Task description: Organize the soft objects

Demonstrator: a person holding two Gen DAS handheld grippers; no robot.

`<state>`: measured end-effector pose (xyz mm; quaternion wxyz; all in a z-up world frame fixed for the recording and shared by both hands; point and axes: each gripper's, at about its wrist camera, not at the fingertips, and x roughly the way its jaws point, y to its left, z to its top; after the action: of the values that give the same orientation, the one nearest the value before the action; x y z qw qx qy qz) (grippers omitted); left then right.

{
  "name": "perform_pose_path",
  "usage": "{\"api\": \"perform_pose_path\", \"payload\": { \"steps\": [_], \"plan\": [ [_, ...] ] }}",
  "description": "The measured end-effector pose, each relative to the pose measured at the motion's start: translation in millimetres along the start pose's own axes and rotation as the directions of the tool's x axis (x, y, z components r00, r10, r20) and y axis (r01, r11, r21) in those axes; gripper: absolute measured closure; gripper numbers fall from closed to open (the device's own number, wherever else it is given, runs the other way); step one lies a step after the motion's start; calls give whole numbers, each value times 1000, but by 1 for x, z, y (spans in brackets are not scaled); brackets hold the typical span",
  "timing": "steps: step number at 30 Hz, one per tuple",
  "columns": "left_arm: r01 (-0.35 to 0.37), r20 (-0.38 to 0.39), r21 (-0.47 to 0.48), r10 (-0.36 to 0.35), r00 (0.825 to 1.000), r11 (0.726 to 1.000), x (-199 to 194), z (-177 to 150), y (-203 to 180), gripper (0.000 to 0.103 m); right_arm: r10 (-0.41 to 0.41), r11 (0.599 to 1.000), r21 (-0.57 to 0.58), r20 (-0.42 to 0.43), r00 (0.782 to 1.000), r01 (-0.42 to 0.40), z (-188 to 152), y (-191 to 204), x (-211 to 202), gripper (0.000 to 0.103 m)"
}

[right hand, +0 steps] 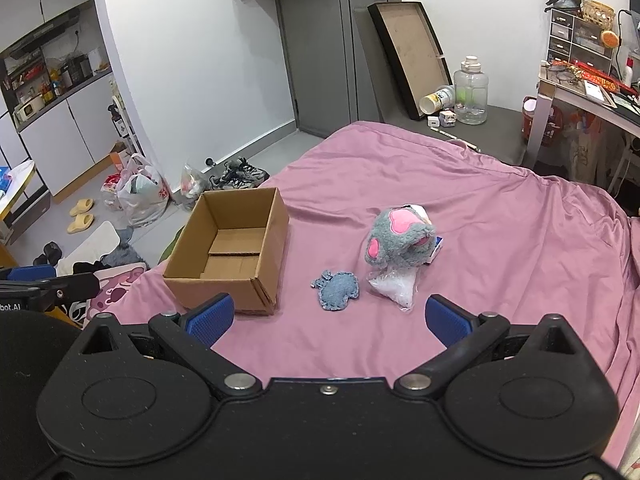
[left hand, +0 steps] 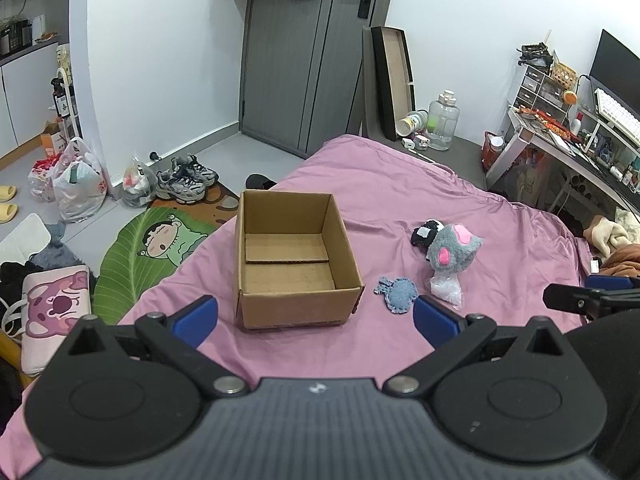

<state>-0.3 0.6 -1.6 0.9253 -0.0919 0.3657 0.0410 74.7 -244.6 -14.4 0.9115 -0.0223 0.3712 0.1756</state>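
I am holding the left gripper (left hand: 316,316) above the near edge of the pink bedsheet (left hand: 400,200), its blue pads spread wide apart and gripping nothing. The right gripper (right hand: 328,318) is hovering the same way, jaws wide apart and empty. The open cardboard box (left hand: 294,260) is sitting upright on the sheet, just beyond the left gripper, and I am seeing only its bare folded flaps inside. To the right of the box the flat blue felt toy (right hand: 337,290) is lying on the sheet, near the box but not touching it. Farther right the grey plush with pink patches (right hand: 396,242) is resting on a clear plastic bag (right hand: 394,290), and a small black soft item (left hand: 425,233) is sitting against its far-left side.
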Motion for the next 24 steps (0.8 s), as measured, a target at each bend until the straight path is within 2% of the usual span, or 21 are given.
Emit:
{"api": "perform_pose_path", "payload": {
  "steps": [24],
  "plan": [
    [-16,10,17,16,1000,1000,-5,3,0,0,-1,1000,-8,13,1000,1,2,4,-2,0]
  ]
}}
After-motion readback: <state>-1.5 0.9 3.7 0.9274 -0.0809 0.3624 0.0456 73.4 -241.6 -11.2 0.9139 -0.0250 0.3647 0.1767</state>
